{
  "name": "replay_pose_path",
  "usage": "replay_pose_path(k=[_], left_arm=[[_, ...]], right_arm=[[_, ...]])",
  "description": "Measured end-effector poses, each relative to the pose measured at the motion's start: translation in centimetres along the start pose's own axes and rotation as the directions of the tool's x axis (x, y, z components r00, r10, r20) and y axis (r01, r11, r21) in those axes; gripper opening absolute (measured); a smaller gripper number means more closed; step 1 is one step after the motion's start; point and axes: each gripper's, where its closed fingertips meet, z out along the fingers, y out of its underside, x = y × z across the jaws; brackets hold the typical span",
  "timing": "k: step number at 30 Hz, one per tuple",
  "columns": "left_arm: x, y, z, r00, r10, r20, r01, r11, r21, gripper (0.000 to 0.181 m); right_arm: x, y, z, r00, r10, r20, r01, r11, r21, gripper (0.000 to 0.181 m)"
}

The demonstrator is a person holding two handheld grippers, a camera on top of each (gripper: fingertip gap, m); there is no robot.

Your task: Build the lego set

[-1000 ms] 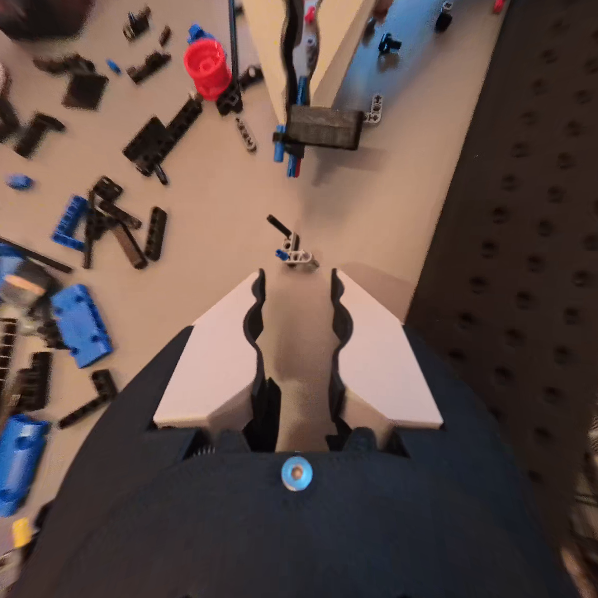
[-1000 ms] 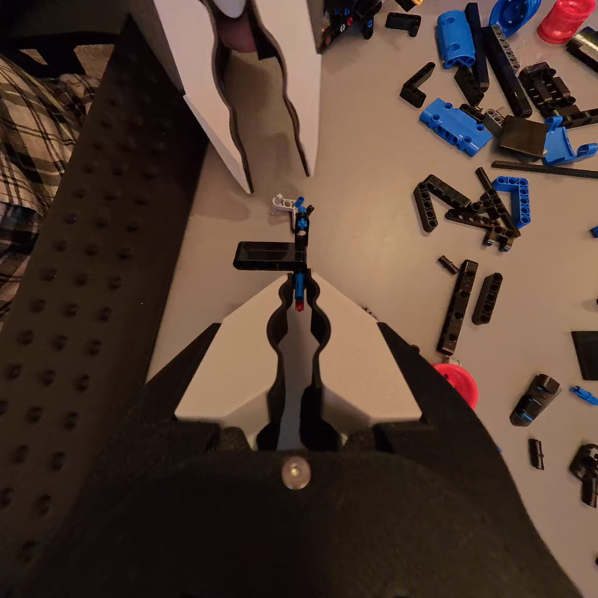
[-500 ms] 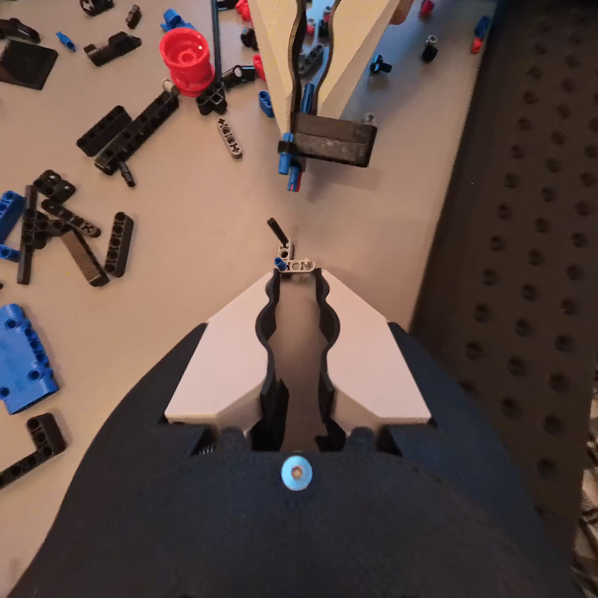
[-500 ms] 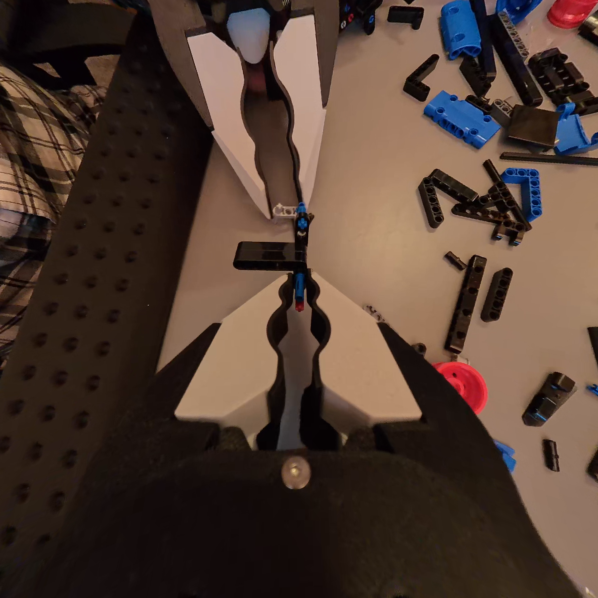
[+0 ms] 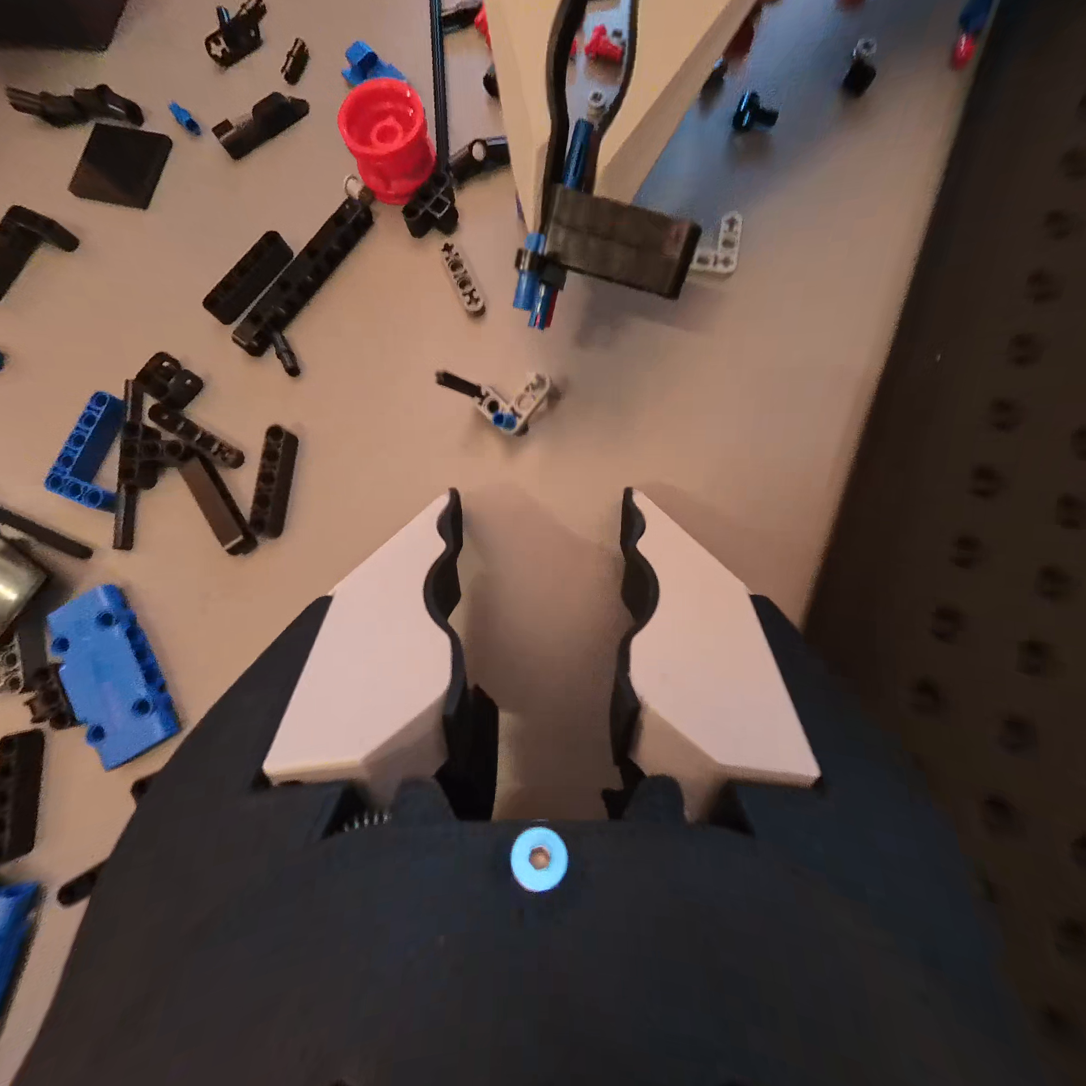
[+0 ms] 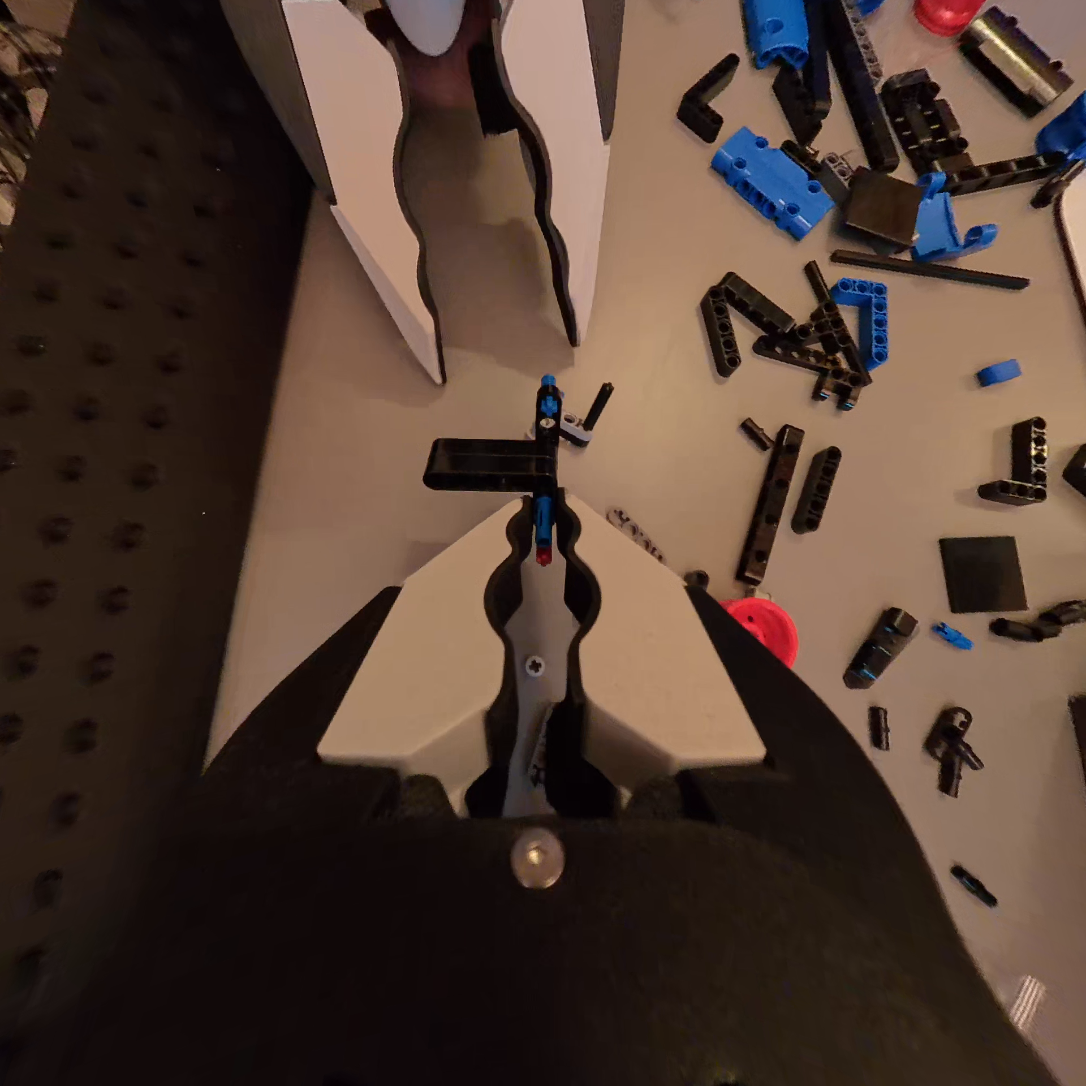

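- Left hand-held gripper (image 5: pixel 540 499) is spread wide and empty, hovering short of the small grey L-shaped connector with blue pin and black axle (image 5: pixel 505 399) on the tan table (image 5: pixel 382 411).
- Right hand-held gripper (image 6: pixel 543 505) is pinching the black beam-and-blue-pin sub-assembly (image 6: pixel 499 464) above it.
- I'd straddle the connector's grey arms, avoiding the axle.

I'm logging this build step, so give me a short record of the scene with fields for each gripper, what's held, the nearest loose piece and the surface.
left gripper: open, empty
right gripper: shut on black and blue sub-assembly
nearest loose piece: small grey angle piece with black pin, flat on the table between both grippers
table: light, strewn with black, blue and red parts
right of left gripper: dark studded mat
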Motion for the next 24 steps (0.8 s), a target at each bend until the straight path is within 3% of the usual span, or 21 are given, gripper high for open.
replay_pose_path(k=[6, 11, 14, 20, 24], left_arm=[[0.1, -1.6, 1.5, 0.995, -0.06, -0.082, 0.062, 0.998, 0.014, 0.051], [-0.6, -2.4, 2.3, 0.993, -0.091, -0.071, 0.093, 0.995, 0.023, 0.045], [-0.9, -2.9, 2.7, 0.992, -0.105, -0.066, 0.107, 0.994, 0.032, 0.032], [-0.9, -2.6, 2.4, 0.998, -0.045, -0.042, 0.046, 0.999, 0.017, 0.025], [-1.2, -1.8, 1.5, 0.995, 0.096, 0.019, -0.096, 0.994, -0.044, 0.025]], right_arm=[[-0.1, 1.5, 1.2, 1.0, 0.005, 0.008, -0.004, 0.997, -0.082, 0.005], [0.9, 1.7, 0.0, 0.999, 0.038, -0.012, -0.039, 0.998, -0.045, 0.005], [1.2, 2.0, -0.2, 0.999, 0.05, -0.02, -0.051, 0.998, -0.039, 0.005], [1.1, 1.9, 0.0, 0.999, 0.039, -0.018, -0.04, 0.998, -0.04, 0.005], [1.2, 1.4, -0.2, 0.999, 0.018, -0.032, -0.019, 1.0, -0.025, 0.005]])
